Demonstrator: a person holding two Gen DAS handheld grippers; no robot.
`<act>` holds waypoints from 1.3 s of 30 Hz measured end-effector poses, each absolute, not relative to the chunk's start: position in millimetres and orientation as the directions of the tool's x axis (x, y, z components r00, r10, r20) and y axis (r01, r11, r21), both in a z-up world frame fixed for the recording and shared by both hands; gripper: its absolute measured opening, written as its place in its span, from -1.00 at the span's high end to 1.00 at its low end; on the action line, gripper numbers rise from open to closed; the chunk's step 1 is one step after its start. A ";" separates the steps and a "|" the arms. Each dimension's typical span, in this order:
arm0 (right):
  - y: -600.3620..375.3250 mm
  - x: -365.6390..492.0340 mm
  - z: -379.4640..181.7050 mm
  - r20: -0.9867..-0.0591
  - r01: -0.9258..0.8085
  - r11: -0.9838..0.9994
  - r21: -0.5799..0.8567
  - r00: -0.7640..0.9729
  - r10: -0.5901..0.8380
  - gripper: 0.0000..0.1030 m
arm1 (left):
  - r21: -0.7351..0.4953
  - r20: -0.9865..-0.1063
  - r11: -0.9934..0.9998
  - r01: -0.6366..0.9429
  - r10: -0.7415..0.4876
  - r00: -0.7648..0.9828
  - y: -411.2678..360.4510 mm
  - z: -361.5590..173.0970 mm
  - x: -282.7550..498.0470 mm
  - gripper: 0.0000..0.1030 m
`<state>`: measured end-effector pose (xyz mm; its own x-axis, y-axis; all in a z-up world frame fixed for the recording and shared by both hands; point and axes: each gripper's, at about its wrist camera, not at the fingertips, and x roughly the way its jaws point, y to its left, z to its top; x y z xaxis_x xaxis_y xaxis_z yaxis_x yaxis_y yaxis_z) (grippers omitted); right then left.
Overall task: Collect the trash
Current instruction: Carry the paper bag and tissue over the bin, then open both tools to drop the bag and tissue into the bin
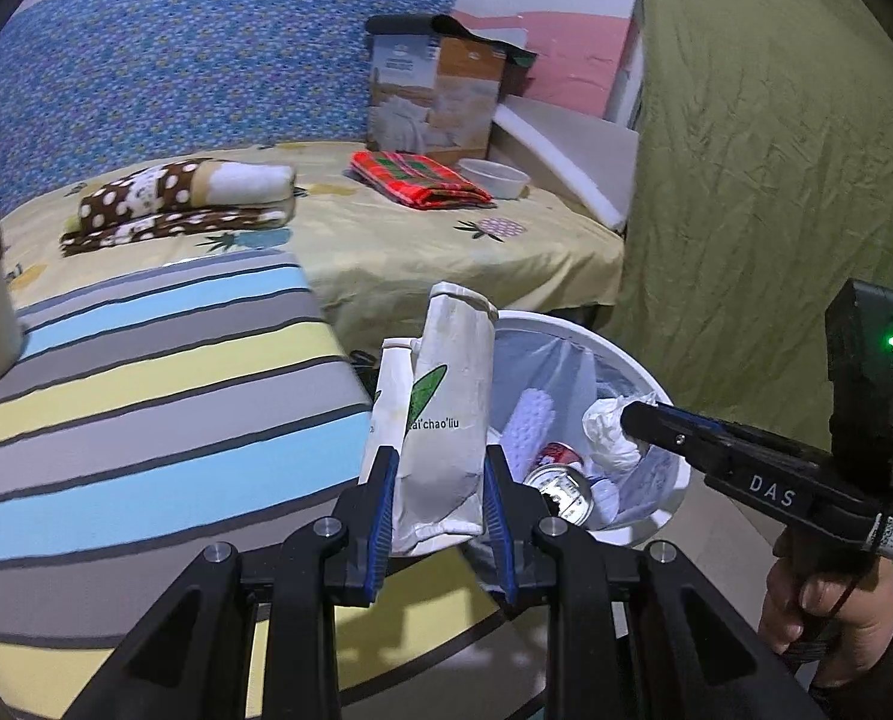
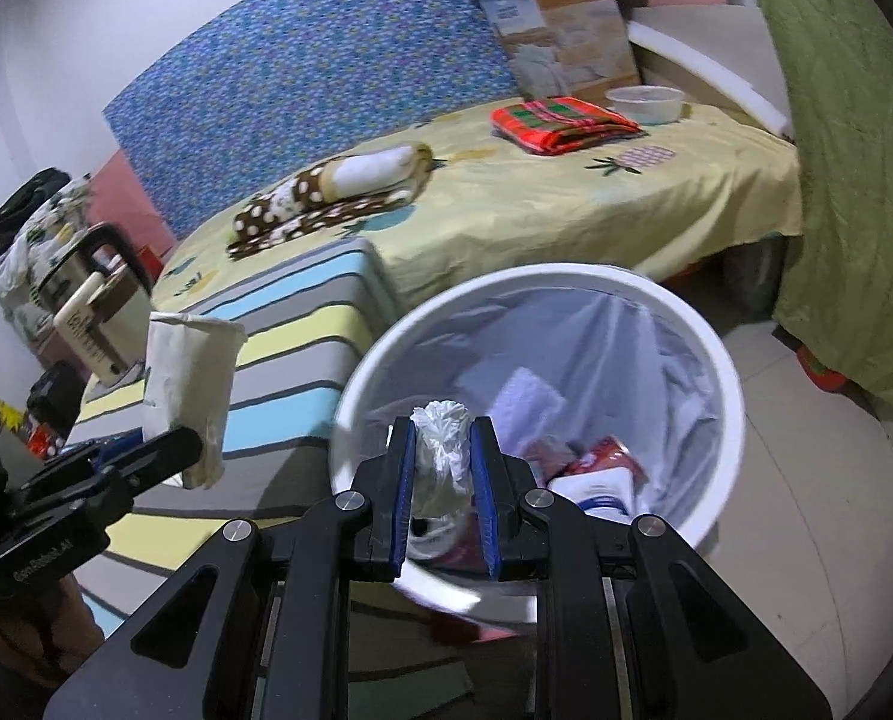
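The left hand-held gripper clamps a crumpled white paper bag with a green leaf print, held upright at lower centre of its frame, just left of the white trash bin. The right hand-held gripper pinches a wad of white plastic over the lined bin, at lower centre of its own view. Cans and wrappers lie inside. Behind, a striped table adjoins the bed.

paper bag: matt, creased paper in my left claw
wad: crinkled thin plastic
bin: smooth white plastic, filmy liner
can: shiny metal
surface: striped cloth
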<state>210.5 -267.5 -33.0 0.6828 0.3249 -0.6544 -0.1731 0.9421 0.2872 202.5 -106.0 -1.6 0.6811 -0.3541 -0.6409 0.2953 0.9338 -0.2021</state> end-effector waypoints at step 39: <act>-299.3 208.6 -37.1 -0.684 -0.091 0.963 0.254 0.687 0.246 0.09 | -0.213 -0.667 0.903 0.372 -0.413 0.620 -156.7 -22.7 244.0 0.37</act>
